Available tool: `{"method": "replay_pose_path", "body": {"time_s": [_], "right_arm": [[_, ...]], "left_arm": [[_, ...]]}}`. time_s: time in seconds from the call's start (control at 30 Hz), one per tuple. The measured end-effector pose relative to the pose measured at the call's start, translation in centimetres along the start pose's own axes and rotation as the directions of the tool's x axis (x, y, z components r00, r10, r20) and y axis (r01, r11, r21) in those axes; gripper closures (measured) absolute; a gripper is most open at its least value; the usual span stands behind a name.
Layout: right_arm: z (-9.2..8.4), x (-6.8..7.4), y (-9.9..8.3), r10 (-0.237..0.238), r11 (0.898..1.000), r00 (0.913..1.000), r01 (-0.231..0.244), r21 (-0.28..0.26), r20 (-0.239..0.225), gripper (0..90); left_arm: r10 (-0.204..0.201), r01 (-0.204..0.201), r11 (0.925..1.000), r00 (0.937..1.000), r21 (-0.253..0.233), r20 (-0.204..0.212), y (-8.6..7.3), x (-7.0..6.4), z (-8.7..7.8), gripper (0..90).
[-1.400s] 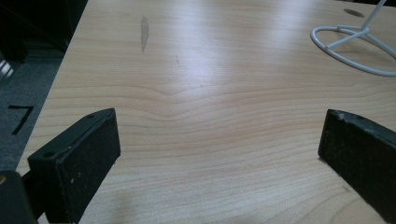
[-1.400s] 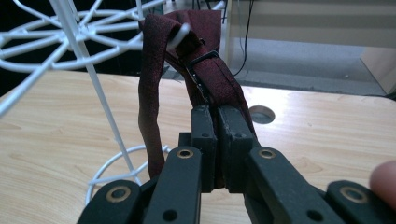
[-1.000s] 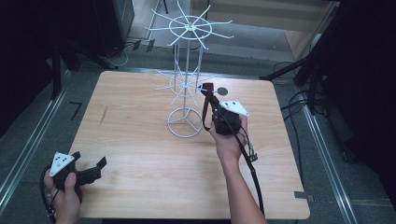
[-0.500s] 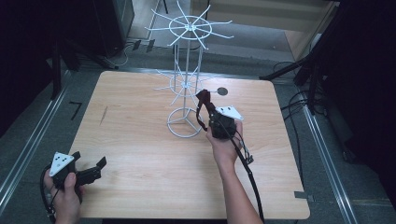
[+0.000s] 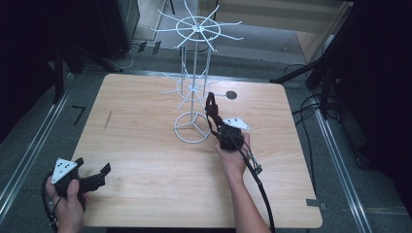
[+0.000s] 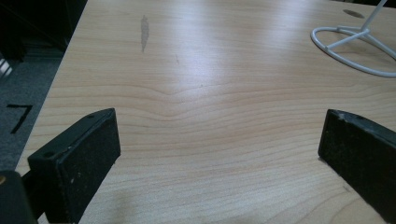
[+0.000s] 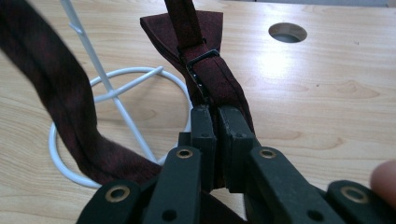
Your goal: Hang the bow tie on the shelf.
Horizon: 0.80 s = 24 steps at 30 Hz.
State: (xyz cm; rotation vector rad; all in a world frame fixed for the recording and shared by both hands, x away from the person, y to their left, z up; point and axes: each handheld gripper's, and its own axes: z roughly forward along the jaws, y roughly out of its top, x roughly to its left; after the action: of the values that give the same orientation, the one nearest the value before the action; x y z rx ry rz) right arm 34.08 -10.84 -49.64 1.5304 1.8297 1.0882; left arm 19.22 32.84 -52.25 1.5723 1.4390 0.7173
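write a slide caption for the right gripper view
Right gripper, jaws shut on a dark red bow tie strap, beside the white wire stand on the wooden table.

1. The light wooden table [image 5: 145, 145] in front of me has rounded corners and a plain grain.
2. A round hole [image 5: 231, 95] is cut through the top at about 1 o'clock from the table's middle; my right gripper view shows it [image 7: 287, 32] at 1 o'clock too.
3. A dark streak [image 5: 107, 119] marks the wood near 10 o'clock, close to the left edge; it [image 6: 144, 31] sits at 11 o'clock in my left gripper view.
4. Off that edge, a black tape mark [image 5: 77, 114] is on the grey floor.
5. A metal rail [image 5: 29, 150] runs along the floor at 9 o'clock, another [image 5: 340, 160] at 3 o'clock.
6. Black cables [image 5: 311, 104] lie on the floor at 2 o'clock.
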Motion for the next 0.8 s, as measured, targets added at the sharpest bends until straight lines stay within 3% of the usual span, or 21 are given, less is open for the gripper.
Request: {"method": "replay_pose_path", "body": {"time_s": [0.1, 0.2, 0.23, 0.27, 0.4, 0.6, 0.8], "right_arm": [[0.0, -0.3, 0.0, 0.013, 1.000, 0.9997, -0.013, 0.001, -0.020, 84.3], [-0.4, -0.7, 0.4, 0.035, 0.999, 0.9956, -0.037, -0.013, -0.087, 73.0], [-0.4, -0.7, 0.4, 0.035, 0.999, 0.9956, -0.037, -0.013, -0.087, 73.0], [-0.6, -0.9, 0.6, 0.041, 0.999, 0.9929, -0.043, -0.020, -0.111, 59.8], [-1.1, -1.4, 0.9, 0.037, 0.999, 0.9926, -0.040, -0.026, -0.116, 47.8], [-2.2, -2.7, 1.0, 0.062, 0.996, 0.9897, -0.070, -0.053, -0.129, 45.2], [-3.4, -4.2, 0.7, 0.046, 0.995, 0.9909, -0.057, -0.080, -0.126, 42.0]], "left_arm": [[0.000, 0.000, 1.0000, 1.0000, 0.001, 0.000, 0.0, 0.0, 0.0, 0.0], [0.000, 0.000, 1.0000, 1.0000, 0.001, 0.000, 0.0, 0.0, 0.0, 0.0], [0.000, 0.000, 1.0000, 1.0000, 0.001, 0.000, 0.0, 0.0, 0.0, 0.0], [0.000, 0.000, 1.0000, 1.0000, 0.001, 0.000, 0.0, 0.0, 0.0, 0.0], [0.001, -0.001, 1.0000, 1.0000, 0.000, -0.001, 0.0, 0.0, 0.0, 0.0], [0.003, -0.003, 1.0000, 1.0000, 0.001, -0.002, 0.0, 0.0, 0.0, 0.0], [0.005, -0.005, 1.0000, 1.0000, 0.001, -0.002, 0.0, 0.0, 0.0, 0.0]]}}
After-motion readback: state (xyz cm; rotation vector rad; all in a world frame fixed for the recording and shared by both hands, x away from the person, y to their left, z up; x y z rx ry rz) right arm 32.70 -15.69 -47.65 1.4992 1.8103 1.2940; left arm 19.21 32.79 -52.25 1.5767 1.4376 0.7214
